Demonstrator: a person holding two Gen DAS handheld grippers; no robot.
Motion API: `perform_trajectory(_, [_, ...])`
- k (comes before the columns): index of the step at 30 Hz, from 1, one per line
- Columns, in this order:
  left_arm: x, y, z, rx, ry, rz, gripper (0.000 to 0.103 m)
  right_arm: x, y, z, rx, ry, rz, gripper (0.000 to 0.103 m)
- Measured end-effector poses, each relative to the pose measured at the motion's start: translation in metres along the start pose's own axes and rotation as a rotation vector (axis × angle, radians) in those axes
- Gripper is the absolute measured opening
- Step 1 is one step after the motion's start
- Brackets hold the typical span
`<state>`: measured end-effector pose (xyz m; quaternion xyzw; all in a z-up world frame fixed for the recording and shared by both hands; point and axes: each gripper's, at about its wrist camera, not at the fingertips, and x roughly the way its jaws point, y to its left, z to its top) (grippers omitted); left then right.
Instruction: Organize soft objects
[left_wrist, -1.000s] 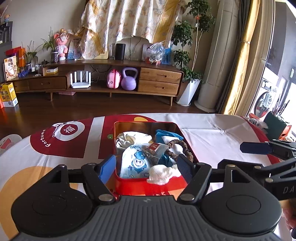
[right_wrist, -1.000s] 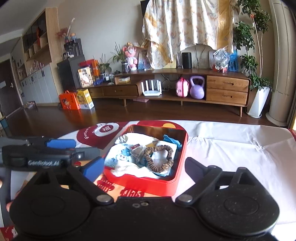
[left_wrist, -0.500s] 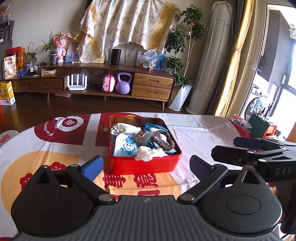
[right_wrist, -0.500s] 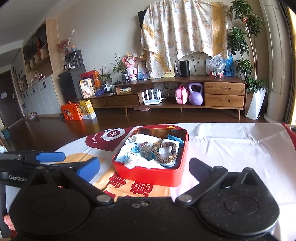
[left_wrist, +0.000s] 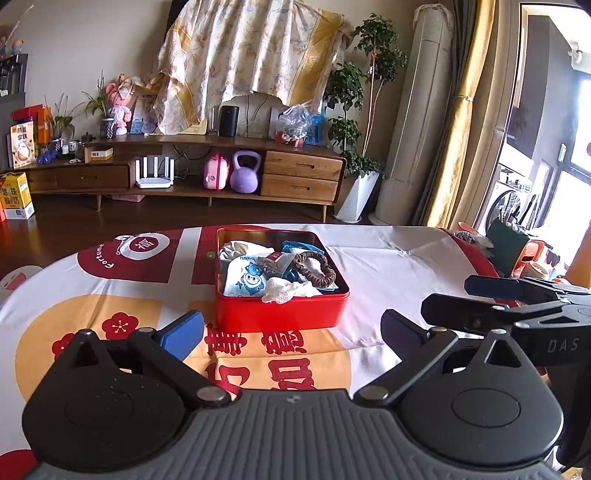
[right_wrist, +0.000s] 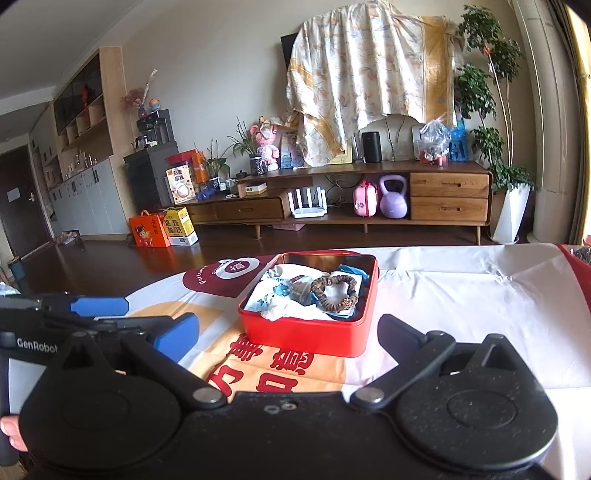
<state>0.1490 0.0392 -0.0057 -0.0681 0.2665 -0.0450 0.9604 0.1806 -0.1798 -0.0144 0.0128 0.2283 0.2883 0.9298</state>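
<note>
Soft items (white cloths, brown scrunchie (left_wrist: 313, 268)) sat packed in the red square metal tin (left_wrist: 280, 312), centre frame, on the patterned worktop (left_wrist: 388, 258). Left tongs (left_wrist: 291, 328) and right tongs (right_wrist: 288, 326) released, empty, jaws just opened wide. Task looked nearly done.

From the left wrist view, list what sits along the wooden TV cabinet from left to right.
Potted plant → white router → pink case → purple kettlebell → two drawers → white planter with tree.
</note>
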Motion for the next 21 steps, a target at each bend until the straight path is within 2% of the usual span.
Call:
perform_trajectory(12, [-0.011,-0.01,-0.007,0.029,-0.021,0.014,0.103,-0.009,-0.005,-0.009,0.031,-0.01,-0.013,0.103])
perform_trajectory(21, [-0.012,-0.01,-0.008,0.016,-0.015,0.009,0.103,-0.01,-0.006,-0.016,0.04,0.002,-0.018,0.103])
